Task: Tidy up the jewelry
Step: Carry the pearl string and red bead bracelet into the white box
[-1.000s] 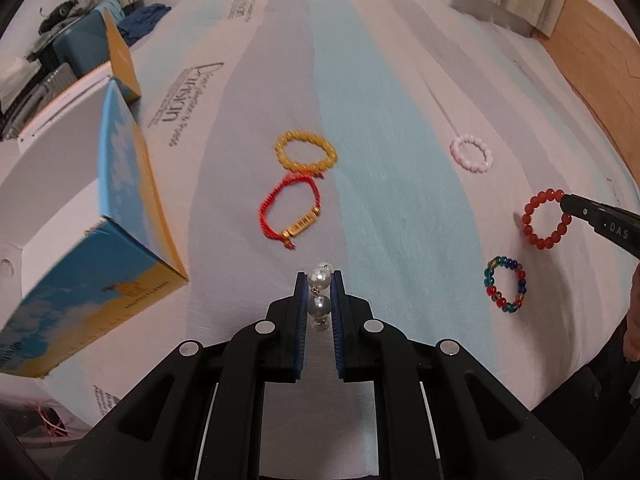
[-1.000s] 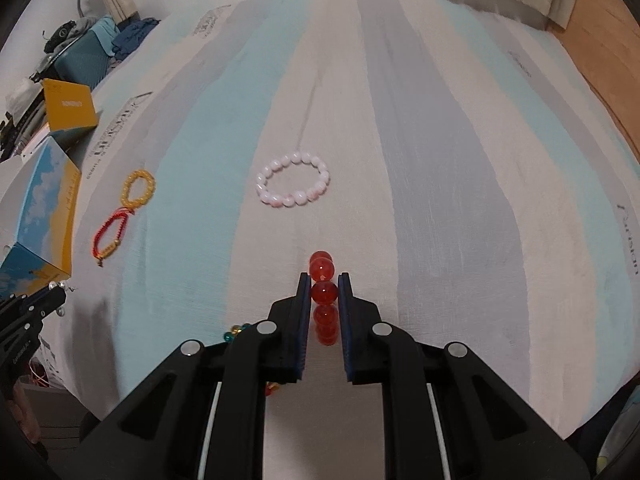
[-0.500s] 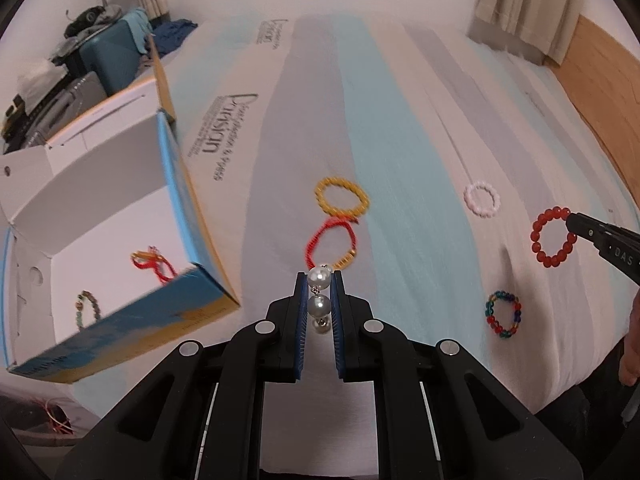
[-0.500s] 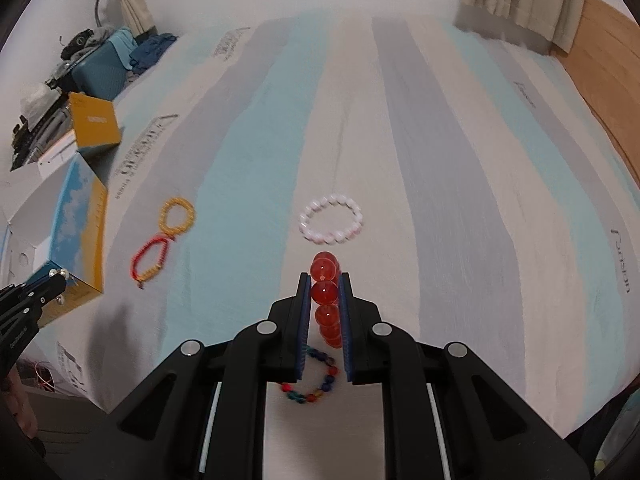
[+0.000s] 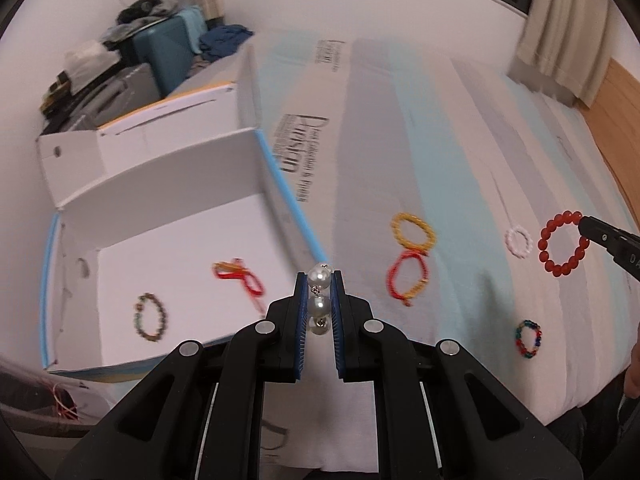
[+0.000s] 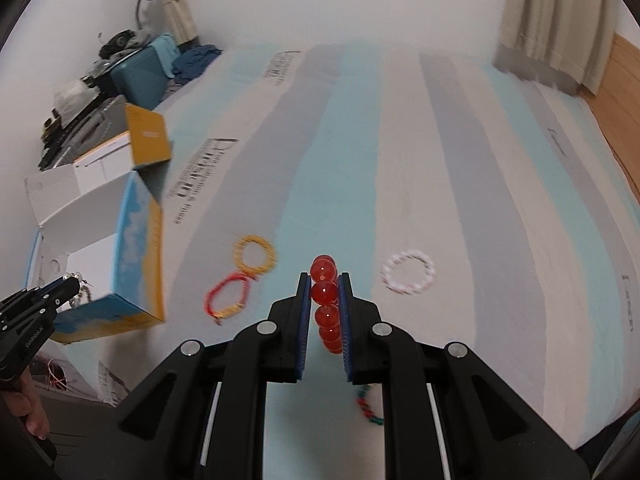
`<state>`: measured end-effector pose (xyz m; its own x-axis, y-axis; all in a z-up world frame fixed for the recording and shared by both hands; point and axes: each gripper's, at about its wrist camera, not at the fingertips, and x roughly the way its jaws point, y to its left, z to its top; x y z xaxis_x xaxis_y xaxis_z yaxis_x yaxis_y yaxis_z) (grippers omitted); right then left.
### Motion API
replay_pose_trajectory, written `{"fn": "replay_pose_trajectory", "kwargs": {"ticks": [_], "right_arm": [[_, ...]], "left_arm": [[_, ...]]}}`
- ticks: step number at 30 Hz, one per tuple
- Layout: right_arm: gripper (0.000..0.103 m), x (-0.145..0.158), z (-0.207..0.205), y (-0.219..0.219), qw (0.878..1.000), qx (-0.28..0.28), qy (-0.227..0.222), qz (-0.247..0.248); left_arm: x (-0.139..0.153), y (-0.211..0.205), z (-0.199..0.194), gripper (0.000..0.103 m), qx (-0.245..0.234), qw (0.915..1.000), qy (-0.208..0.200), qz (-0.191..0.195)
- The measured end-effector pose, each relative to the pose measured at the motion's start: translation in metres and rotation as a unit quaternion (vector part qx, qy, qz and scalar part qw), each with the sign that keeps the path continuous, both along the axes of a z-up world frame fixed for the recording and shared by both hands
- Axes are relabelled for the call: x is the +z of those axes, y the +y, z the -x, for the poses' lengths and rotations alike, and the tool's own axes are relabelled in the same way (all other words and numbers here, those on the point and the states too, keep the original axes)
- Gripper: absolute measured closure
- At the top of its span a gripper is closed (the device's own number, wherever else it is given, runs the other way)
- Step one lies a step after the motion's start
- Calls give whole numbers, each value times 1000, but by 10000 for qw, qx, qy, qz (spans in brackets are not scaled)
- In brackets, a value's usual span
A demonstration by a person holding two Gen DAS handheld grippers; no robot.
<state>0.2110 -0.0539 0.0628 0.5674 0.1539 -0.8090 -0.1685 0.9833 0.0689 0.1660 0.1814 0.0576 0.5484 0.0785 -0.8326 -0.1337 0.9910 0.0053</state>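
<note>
My left gripper (image 5: 320, 280) is shut on a pearl bracelet (image 5: 320, 305) and holds it in the air by the near right corner of the open white box (image 5: 168, 216). A red cord bracelet (image 5: 240, 280) and a dark bead bracelet (image 5: 151, 317) lie inside the box. My right gripper (image 6: 325, 280) is shut on a red bead bracelet (image 6: 326, 304), which also shows in the left wrist view (image 5: 562, 242), lifted above the bed.
On the striped bedspread (image 6: 460, 184) lie a yellow bead bracelet (image 6: 255, 254), a red cord bracelet with gold beads (image 6: 228, 295), a white bead bracelet (image 6: 408, 272) and a multicolour bead bracelet (image 5: 528, 338). A teal suitcase (image 6: 140, 70) and clutter stand beyond the box.
Both grippers have risen and tilted up with their bracelets. The left one moved left toward the box, whose inside now shows.
</note>
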Motion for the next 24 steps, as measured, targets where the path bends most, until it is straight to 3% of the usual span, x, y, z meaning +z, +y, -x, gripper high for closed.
{"fn": "replay_pose_trajectory", "kwargs": {"ticks": [12, 24], "right_arm": [[90, 24, 6, 119, 9965, 813, -177, 32], [90, 13, 7, 236, 9871, 1594, -145, -55]], "left_arm": [[7, 95, 27, 93, 672, 9977, -8, -35], [-10, 174, 41, 93, 1248, 9922, 56, 31]]}}
